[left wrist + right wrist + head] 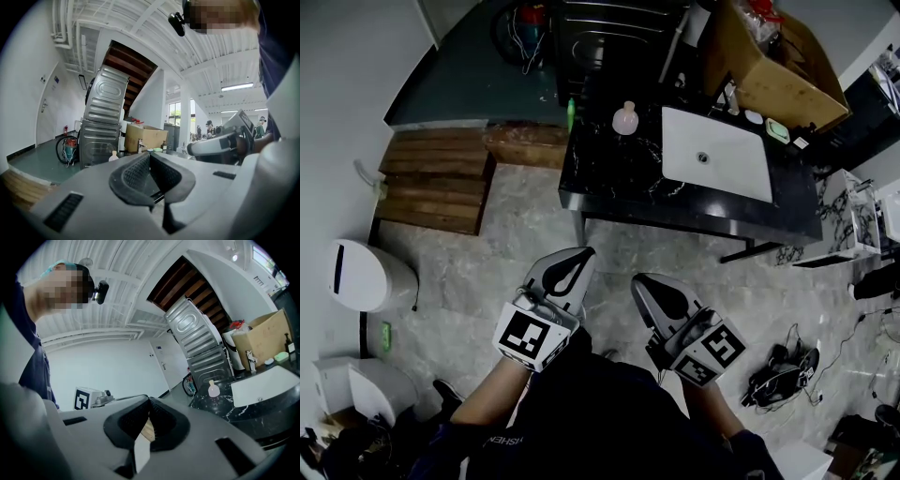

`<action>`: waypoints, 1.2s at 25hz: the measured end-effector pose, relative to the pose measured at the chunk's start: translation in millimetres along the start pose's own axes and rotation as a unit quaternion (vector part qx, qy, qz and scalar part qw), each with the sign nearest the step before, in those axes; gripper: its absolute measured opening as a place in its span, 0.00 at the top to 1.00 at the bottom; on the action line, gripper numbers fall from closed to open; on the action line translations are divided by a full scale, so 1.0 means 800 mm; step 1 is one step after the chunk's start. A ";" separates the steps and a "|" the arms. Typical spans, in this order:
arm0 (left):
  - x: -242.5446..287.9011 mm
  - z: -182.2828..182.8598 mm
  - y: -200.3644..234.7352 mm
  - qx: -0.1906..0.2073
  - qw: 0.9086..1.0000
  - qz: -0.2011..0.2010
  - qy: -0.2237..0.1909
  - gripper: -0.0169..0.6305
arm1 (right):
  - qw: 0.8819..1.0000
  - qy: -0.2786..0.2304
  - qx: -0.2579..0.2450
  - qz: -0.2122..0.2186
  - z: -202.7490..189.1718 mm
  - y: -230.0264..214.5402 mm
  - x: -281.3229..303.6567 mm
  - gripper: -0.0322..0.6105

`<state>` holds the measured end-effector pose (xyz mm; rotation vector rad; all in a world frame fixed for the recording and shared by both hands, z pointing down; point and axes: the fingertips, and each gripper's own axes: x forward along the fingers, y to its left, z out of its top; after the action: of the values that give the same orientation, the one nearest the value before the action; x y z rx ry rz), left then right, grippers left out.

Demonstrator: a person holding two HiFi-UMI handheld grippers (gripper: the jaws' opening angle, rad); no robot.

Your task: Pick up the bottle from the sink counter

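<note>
A small pale pink bottle [625, 119] with a narrow neck stands upright on the black marble sink counter [609, 183], left of the white basin [717, 155]. It also shows far off as the bottle [113, 156] in the left gripper view and the bottle [213, 389] in the right gripper view. My left gripper [569, 270] and right gripper [659, 298] are held side by side close to my body, well short of the counter. The left gripper [150, 157] and the right gripper [149, 401] are both shut, with nothing between their pads.
A slim green bottle [571, 112] stands at the counter's back left corner. A cardboard box [778, 66] and small toiletries sit behind the basin. Wooden steps [431, 178] lie left of the counter, white bins [366, 277] at far left, cables [783, 370] on the floor right.
</note>
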<state>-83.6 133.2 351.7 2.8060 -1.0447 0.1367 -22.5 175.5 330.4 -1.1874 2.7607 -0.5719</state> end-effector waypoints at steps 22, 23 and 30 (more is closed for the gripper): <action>0.051 0.030 0.107 0.009 0.998 -0.054 -0.006 0.96 | 0.998 -0.022 -0.003 -0.058 0.044 -0.035 0.101 0.92; 0.052 0.030 0.108 0.009 0.998 -0.054 -0.008 0.96 | 0.998 -0.024 -0.001 -0.058 0.045 -0.035 0.102 0.91; 0.069 0.025 0.118 0.010 0.999 -0.048 -0.005 0.96 | 0.998 -0.035 0.007 -0.048 0.053 -0.054 0.114 0.91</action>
<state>-103.0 23.6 349.0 2.8701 -0.9124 0.1238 -47.2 69.8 313.4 -1.3161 2.6509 -0.5457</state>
